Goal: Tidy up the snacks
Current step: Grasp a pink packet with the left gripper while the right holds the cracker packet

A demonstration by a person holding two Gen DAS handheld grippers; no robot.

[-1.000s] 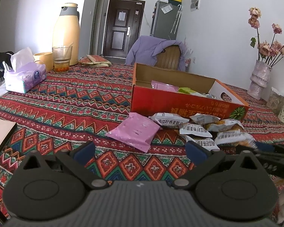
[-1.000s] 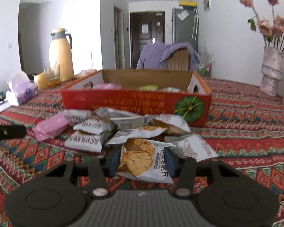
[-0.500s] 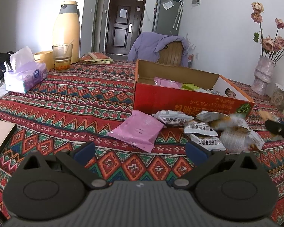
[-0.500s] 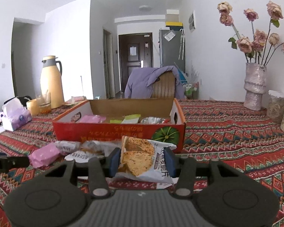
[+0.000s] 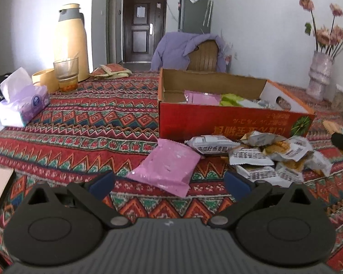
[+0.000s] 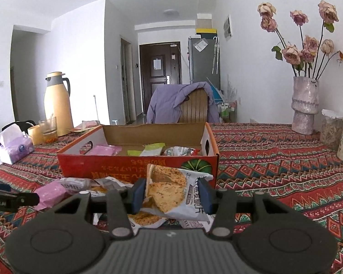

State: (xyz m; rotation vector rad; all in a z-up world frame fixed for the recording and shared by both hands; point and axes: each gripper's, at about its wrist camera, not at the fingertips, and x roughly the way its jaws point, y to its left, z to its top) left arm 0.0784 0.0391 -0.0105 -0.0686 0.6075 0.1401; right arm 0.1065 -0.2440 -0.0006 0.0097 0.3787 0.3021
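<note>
My right gripper [image 6: 170, 194] is shut on a white cracker packet [image 6: 171, 194] and holds it above the table, just in front of the red cardboard box [image 6: 116, 169]. The box [image 5: 217, 123] holds a pink packet [image 6: 103, 150], a green one and a silver one. My left gripper [image 5: 169, 182] is open and empty, low over the cloth, with a pink snack packet [image 5: 169, 165] lying just ahead of it. A pile of white cracker packets [image 5: 263, 157] lies to its right by the box front.
A tissue pack [image 5: 22, 105], a glass [image 5: 65, 74] and a tall yellow thermos [image 5: 72, 43] stand at the far left. A vase of dried roses [image 6: 305, 105] stands at the far right. A chair with a purple jacket [image 6: 183, 105] is behind the table.
My right gripper has lifted the cracker packet off the pile and raised it to box height. The left gripper has shifted slightly closer to the pink packet.
</note>
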